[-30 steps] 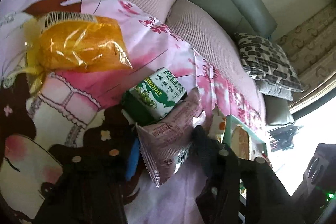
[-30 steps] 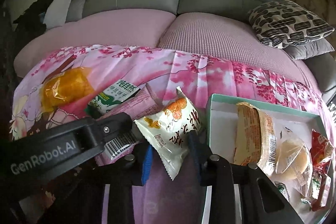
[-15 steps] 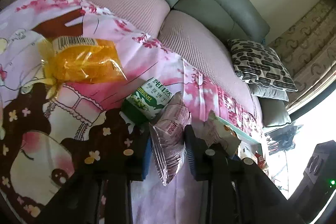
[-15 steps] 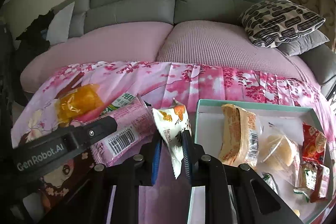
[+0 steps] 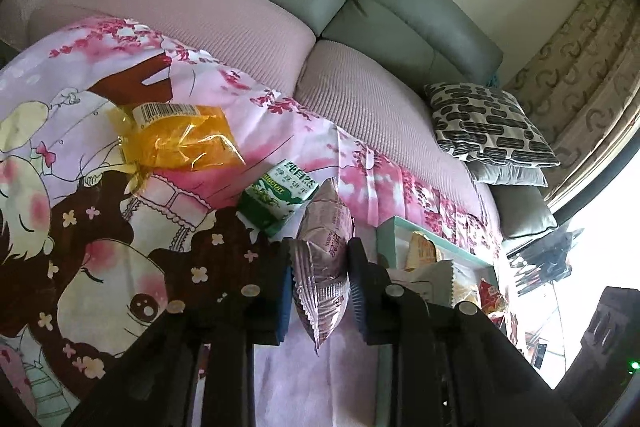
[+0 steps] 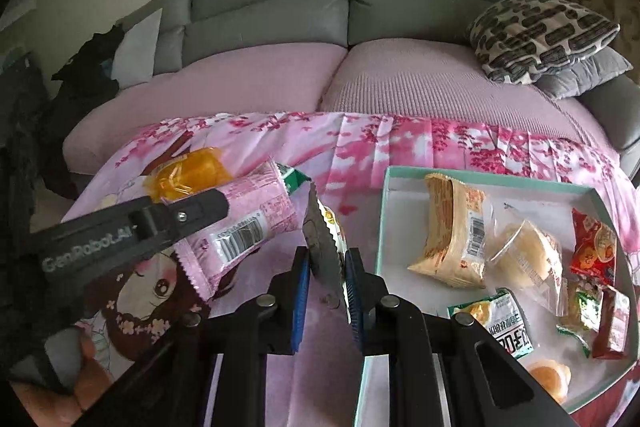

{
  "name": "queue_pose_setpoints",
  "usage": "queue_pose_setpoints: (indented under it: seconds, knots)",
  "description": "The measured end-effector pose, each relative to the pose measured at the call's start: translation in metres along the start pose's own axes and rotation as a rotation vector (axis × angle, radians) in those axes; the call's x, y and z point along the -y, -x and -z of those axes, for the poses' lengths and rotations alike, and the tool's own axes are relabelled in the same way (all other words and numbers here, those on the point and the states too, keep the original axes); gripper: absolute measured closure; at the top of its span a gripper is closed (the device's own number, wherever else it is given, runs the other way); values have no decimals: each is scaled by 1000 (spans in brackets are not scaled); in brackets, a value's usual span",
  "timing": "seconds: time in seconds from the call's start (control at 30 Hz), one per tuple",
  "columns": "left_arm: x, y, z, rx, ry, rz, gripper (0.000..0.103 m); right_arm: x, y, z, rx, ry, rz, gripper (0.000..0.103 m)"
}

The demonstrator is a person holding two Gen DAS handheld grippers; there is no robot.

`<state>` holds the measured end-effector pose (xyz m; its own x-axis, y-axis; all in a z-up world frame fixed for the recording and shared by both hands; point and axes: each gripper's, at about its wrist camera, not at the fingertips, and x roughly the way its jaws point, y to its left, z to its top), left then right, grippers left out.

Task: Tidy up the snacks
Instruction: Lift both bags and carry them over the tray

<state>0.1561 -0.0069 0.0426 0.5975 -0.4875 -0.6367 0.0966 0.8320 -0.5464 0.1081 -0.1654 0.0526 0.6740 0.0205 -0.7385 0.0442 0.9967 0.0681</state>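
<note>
Lifting higher than before: left claw (image 5: pixel 320 269) clamps pink packet (image 5: pixel 324 251), right claw (image 6: pixel 325 269) clamps white packet (image 6: pixel 326 247).

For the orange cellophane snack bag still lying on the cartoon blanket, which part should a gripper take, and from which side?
Probably the bunched, twisted neck of the orange cellophane bag, approached from above. It lies flat on the blanket, apart from the green biscuit pack; its body is puffy and wide, while the neck is narrow enough for two fingers.
</note>
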Motion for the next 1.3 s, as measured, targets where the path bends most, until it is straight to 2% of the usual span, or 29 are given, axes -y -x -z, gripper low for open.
queue_pose_setpoints:
  seconds: [0.2,0.3,0.7,1.0,1.3]
  knots:
    - [-1,-8,4,-34,-6,-40,76,5,-10,1,-18,-12,-14,84]
    - [-3,-11,5,-42,-3,-44,76,2,-17,4,-37,-12,-41,84]
    - [-3,-17,8,-65,-14,-64,76,-4,-23,5,-34,1,-47,83]
    - [2,-11,6,-50,-33,-64,76,3,-8,-1,-8,-12,-50,84]
    - [20,14,-1,15,-70,-40,76,16,20,-11,45,-53,-62,84]
